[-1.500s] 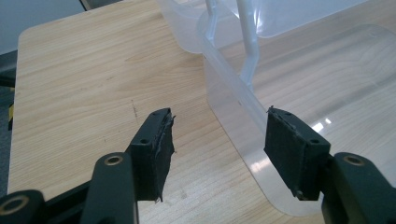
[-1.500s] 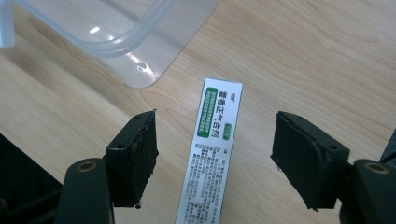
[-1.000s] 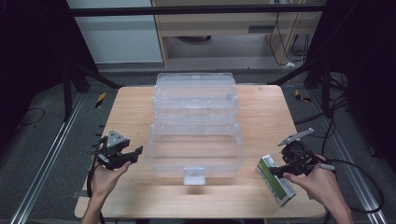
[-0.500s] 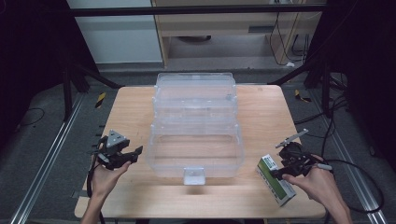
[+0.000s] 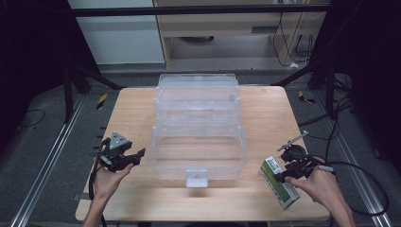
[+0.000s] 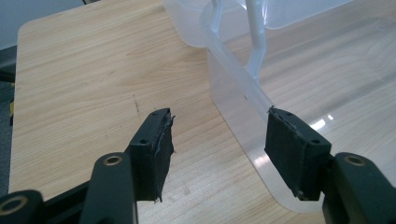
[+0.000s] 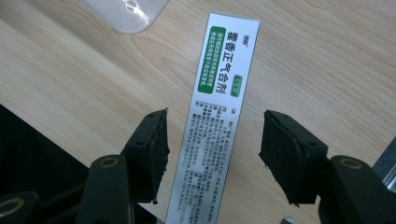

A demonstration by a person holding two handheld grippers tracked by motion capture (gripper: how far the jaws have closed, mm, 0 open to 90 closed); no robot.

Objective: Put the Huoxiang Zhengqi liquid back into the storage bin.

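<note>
In front of you stands a wooden table. Behind it you see a pale cabinet, and yellow-black tape lies on the floor.

Wooden table bearing clear organizer, box

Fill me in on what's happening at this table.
A person works two handheld grippers at a wooden table. The right gripper straddles a slim white and green printed carton lying flat near the table's edge; its jaws have just been closing with the carton between them, but the pads do not yet press on it. The left gripper hovers open beside the open clear plastic tiered storage box.
</note>
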